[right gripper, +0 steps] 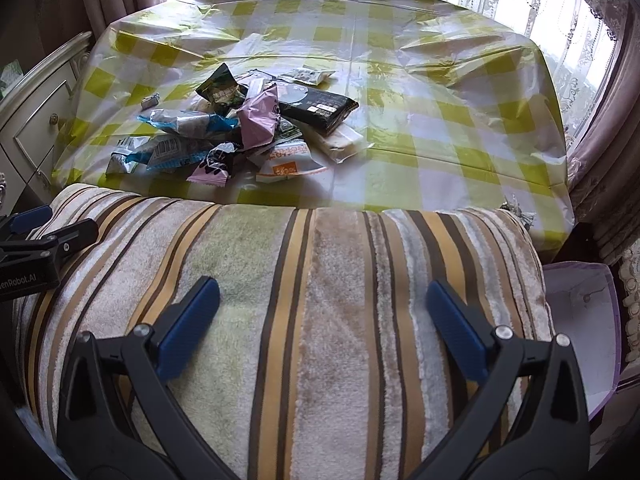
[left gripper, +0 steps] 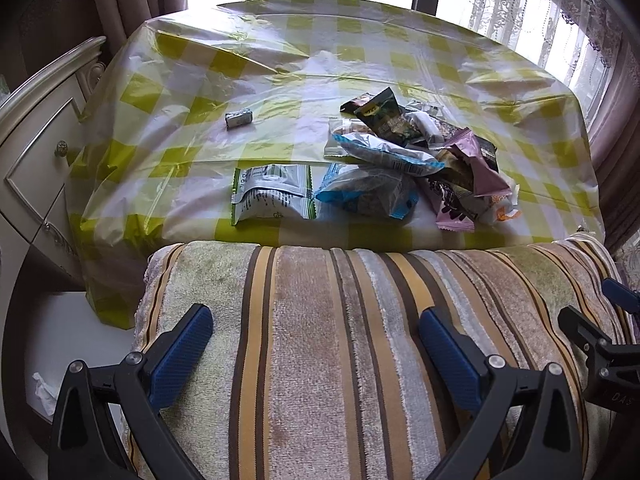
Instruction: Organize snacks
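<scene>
i see a table under a green-checked plastic cloth (left gripper: 280,80) filling the upper half of both views, and a striped cushion (left gripper: 340,340) across the lower half — both tongs hover over it. the snack pile (left gripper: 420,152) lies right of centre in the left view, left of centre in the right view (right gripper: 240,120), so it sits ahead of and between the two tongs. a green-and-white packet (left gripper: 272,196) lies apart at the pile's left, long axis across the frame, nearer my left gripper (left gripper: 316,332); a small wrapped sweet (left gripper: 239,119) sits further up and left. my right gripper (right gripper: 324,312) and the left both stand wide, holding nothing. i judge the left arm should go for the green packet.
</scene>
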The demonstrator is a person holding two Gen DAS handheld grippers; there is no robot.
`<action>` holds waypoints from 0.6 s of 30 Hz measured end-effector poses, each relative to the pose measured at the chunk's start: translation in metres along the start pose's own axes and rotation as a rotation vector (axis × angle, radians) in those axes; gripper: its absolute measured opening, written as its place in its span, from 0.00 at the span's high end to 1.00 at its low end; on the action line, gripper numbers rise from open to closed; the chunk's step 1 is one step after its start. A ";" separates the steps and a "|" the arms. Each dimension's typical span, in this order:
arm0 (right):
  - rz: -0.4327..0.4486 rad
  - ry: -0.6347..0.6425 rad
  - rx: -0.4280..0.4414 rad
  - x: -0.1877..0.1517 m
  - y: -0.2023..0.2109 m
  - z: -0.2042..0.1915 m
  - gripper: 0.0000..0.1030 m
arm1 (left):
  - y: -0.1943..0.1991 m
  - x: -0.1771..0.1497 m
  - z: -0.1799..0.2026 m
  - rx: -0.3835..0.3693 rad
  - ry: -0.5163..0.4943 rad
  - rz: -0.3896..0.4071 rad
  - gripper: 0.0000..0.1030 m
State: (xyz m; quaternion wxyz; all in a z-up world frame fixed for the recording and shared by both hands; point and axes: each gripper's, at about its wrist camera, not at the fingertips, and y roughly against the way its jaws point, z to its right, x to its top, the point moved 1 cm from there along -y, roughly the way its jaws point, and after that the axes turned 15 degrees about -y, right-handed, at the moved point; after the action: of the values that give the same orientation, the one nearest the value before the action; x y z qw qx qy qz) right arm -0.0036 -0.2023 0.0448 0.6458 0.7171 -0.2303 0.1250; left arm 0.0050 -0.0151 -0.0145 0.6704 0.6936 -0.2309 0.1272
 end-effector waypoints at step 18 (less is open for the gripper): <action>0.020 0.001 -0.009 -0.001 -0.002 -0.002 0.00 | -0.006 0.003 -0.001 0.020 -0.004 0.027 0.00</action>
State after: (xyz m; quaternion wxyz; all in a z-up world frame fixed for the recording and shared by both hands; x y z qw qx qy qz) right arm -0.0037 -0.2004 0.0428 0.6477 0.7119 -0.2378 0.1308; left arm 0.0108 -0.0142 -0.0186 0.6611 0.6974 -0.2402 0.1374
